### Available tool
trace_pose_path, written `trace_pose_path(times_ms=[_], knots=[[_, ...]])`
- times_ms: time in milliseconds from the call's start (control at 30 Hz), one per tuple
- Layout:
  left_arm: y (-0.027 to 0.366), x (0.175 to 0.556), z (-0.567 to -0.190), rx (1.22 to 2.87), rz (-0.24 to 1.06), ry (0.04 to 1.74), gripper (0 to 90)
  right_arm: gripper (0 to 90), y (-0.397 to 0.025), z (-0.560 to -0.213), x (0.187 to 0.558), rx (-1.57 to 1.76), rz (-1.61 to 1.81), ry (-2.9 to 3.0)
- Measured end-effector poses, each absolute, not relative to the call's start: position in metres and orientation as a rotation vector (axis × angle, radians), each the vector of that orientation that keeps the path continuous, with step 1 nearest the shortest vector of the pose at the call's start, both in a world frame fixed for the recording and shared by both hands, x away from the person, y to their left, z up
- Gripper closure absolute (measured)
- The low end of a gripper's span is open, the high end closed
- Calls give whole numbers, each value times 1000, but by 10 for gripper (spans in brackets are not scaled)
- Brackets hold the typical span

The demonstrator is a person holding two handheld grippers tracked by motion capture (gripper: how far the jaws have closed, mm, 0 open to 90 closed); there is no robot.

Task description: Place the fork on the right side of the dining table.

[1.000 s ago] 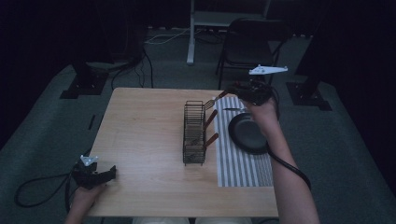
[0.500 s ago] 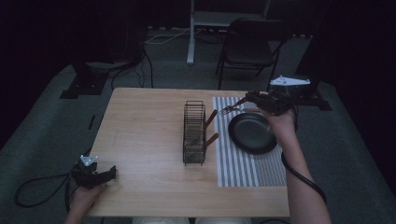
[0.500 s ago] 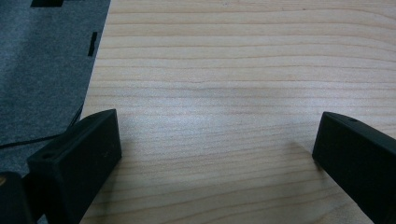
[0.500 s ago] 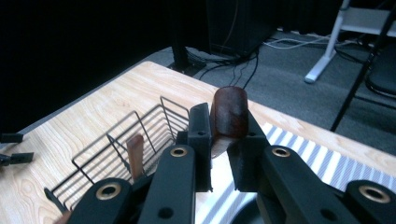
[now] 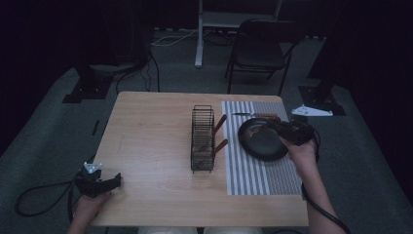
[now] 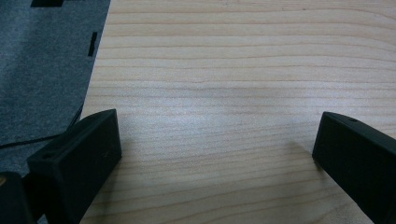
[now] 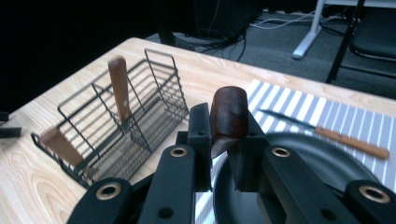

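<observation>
Right gripper view: the right gripper (image 7: 223, 154) clamps a brown wooden-handled utensil (image 7: 227, 116) over the black round plate (image 5: 263, 140) on the striped mat (image 5: 253, 175). Two handles already stand in the black wire rack (image 5: 202, 139); a knife (image 5: 255, 115) remains. Left gripper (image 6: 215, 154) rests spread wide at the table's (image 5: 151, 146) near-left corner.

black chair (image 5: 260, 48), floor cables (image 5: 168, 39)

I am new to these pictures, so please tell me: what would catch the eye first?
The right gripper is shut on a brown wooden handle above a dark pan on the striped mat. Beside the mat, mid-table, stands a black wire rack holding two wooden-handled utensils. The left gripper rests open at the table's near left corner.
</observation>
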State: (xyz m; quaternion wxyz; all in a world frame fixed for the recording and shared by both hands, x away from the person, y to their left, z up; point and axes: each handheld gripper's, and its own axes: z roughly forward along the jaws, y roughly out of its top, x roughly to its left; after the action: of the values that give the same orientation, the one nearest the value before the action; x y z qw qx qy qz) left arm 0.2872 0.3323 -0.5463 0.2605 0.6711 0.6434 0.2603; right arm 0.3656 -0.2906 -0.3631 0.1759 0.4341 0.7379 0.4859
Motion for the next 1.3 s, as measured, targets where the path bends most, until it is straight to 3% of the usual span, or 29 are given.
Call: trace_pose_path(times_ms=[633,1200,1300], knots=[[332,287,-546,1811,707,1748,16,805,-296,-433,297,1391,1446,2049],[331,287,-546,1809,706,1750,16,802,-305,-456,279,1514,1524,2010],[331,287,-546,1809,706,1750,16,749,-309,-459,280,1533,1536,2007]])
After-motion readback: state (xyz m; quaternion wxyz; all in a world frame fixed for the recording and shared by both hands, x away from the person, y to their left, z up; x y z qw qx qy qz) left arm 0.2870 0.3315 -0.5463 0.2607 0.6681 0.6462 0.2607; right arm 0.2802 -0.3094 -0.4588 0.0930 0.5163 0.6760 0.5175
